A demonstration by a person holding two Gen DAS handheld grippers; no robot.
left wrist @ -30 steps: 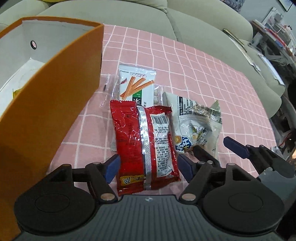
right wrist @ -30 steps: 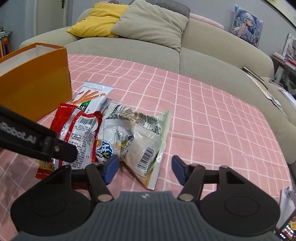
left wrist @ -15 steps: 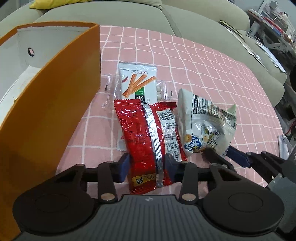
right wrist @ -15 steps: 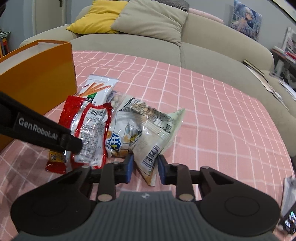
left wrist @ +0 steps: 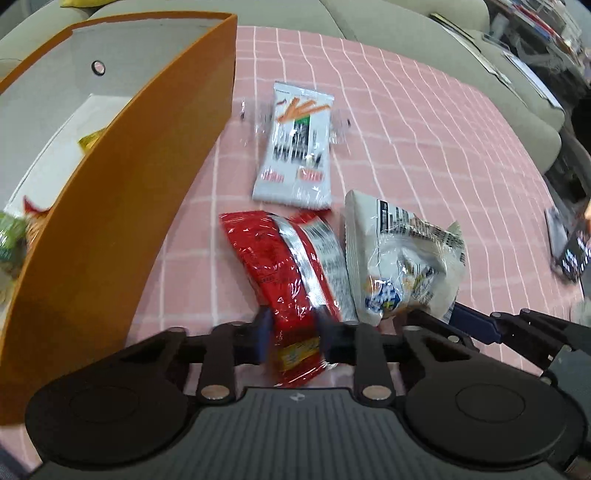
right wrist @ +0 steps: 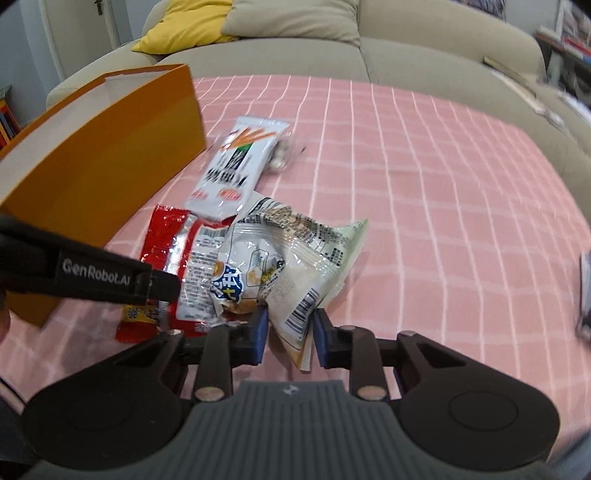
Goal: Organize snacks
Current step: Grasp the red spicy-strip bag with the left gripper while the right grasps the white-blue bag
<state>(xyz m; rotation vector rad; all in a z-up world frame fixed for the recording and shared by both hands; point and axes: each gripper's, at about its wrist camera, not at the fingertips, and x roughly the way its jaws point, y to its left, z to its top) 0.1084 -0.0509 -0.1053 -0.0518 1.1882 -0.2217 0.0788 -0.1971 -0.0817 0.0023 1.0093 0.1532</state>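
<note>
My left gripper point(left wrist: 293, 334) is shut on the near end of a red snack bag point(left wrist: 291, 266), lifted off the pink checked cloth. My right gripper point(right wrist: 288, 332) is shut on the near corner of a white snack bag point(right wrist: 291, 258), also lifted; this bag shows in the left wrist view point(left wrist: 399, 258). The red bag shows in the right wrist view point(right wrist: 181, 251) with the left gripper's arm point(right wrist: 92, 275) across it. A white packet with orange sticks point(left wrist: 297, 147) lies flat on the cloth beyond them. An orange box point(left wrist: 122, 206) stands at the left with several snacks inside.
A small clear wrapper point(right wrist: 282, 155) lies beside the stick packet. The pink checked cloth point(right wrist: 443, 184) stretches to the right. A beige sofa with a yellow cushion point(right wrist: 184, 22) stands behind. A dark object point(left wrist: 570, 251) lies at the cloth's right edge.
Both grippers closed from open onto their bags and raised them. The red and white bags came up and toward me, uncovering the lower half of the stick packet.
</note>
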